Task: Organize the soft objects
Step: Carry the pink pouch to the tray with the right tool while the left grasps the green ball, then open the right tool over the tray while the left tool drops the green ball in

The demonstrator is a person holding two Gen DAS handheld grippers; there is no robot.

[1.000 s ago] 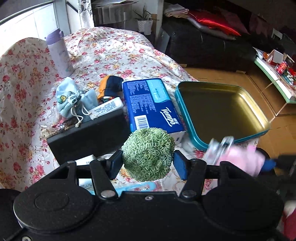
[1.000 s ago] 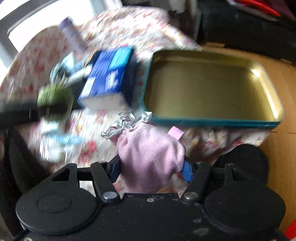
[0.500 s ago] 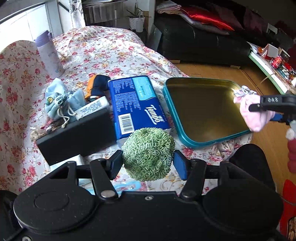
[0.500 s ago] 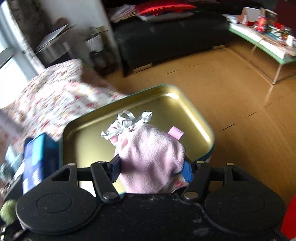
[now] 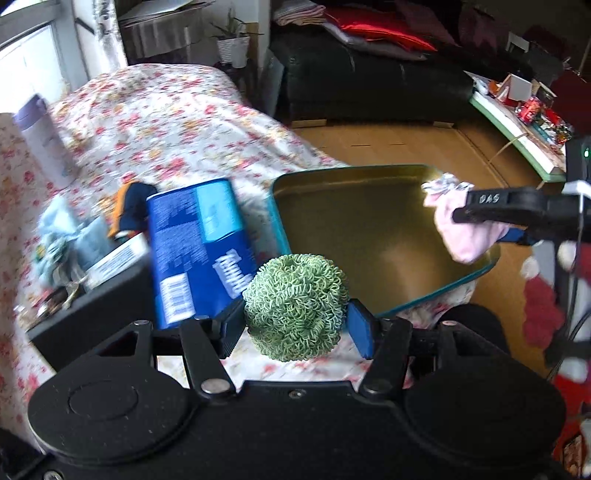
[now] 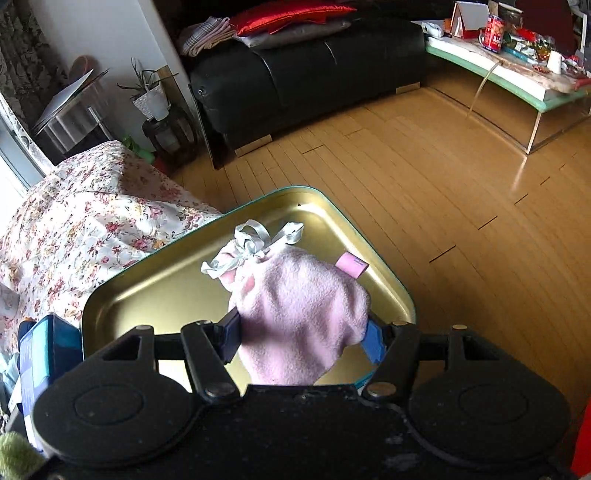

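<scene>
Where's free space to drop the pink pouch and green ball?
The tin tray is bare inside its teal rim, right of the blue tissue pack. Floral cloth behind the pack is also free. Left of the pack is crowded with small items.

Warm honey-toned plank floor (image 6: 424, 177), sunlit. Black leather sofa (image 6: 306, 74) along the far wall, piled with red cushions (image 6: 288, 14) and folded cloth. Potted plant (image 6: 149, 98) at the sofa's left end, by a white wall. Curved pale-green low table (image 6: 517, 79) at right, cluttered. Daylight from a window (image 5: 26, 48) at left
</scene>
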